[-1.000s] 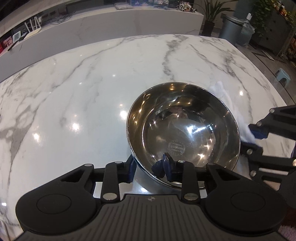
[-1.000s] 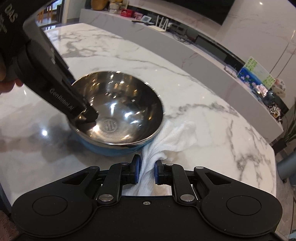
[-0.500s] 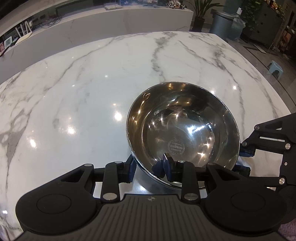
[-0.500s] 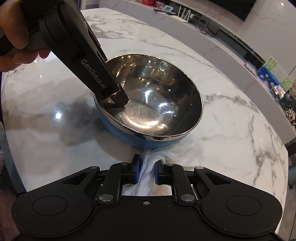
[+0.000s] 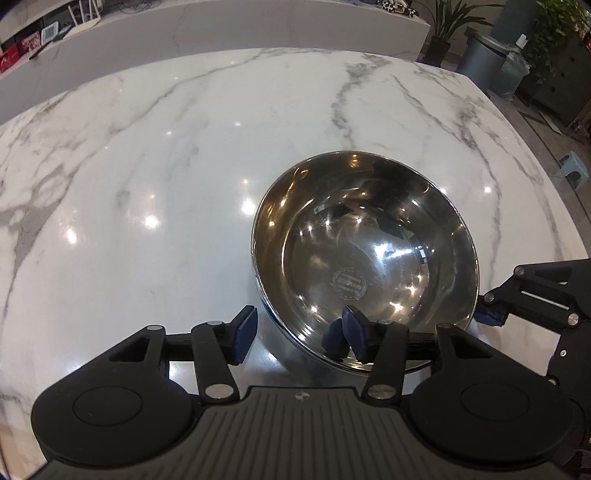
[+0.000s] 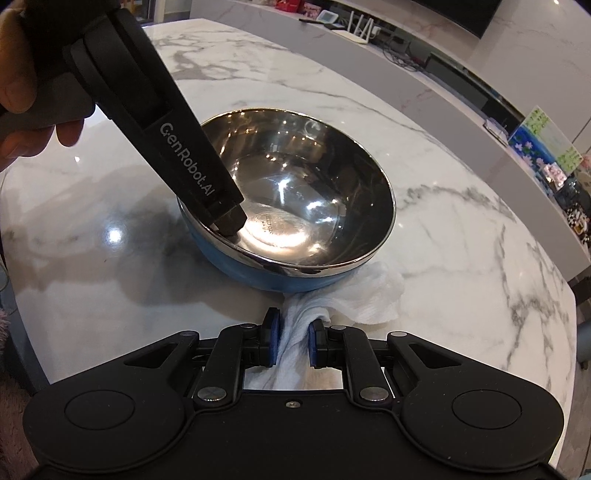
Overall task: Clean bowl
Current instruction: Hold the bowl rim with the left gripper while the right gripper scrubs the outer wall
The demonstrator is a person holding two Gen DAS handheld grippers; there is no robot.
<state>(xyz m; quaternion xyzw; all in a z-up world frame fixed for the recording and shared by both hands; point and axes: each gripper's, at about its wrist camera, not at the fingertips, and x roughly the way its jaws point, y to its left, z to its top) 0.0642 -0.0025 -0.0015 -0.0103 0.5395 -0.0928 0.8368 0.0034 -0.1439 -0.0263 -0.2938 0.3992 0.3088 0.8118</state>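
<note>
A steel bowl point(image 5: 369, 258) with a blue outer wall point(image 6: 295, 206) sits on the white marble table point(image 5: 147, 184). My left gripper point(image 5: 299, 338) straddles the bowl's near rim and its jaws are opening. One pad is inside the bowl and the other stands clear of the outer wall. In the right wrist view the left gripper point(image 6: 229, 221) reaches down over the rim, held by a hand point(image 6: 18, 85). My right gripper point(image 6: 293, 345) is shut on a white cloth point(image 6: 351, 299) that lies against the bowl's base. The right gripper point(image 5: 489, 315) shows beside the bowl.
A long pale counter point(image 5: 221, 26) runs behind the table with a router point(image 6: 360, 26) and small items on it. A grey bin point(image 5: 484, 59), potted plants point(image 5: 447, 18) and a small stool point(image 5: 574, 170) stand on the floor past the table's right edge.
My left gripper's jaws have spread, and the outer pad has come off the bowl's wall. The right gripper still holds the cloth at the bowl's base.
</note>
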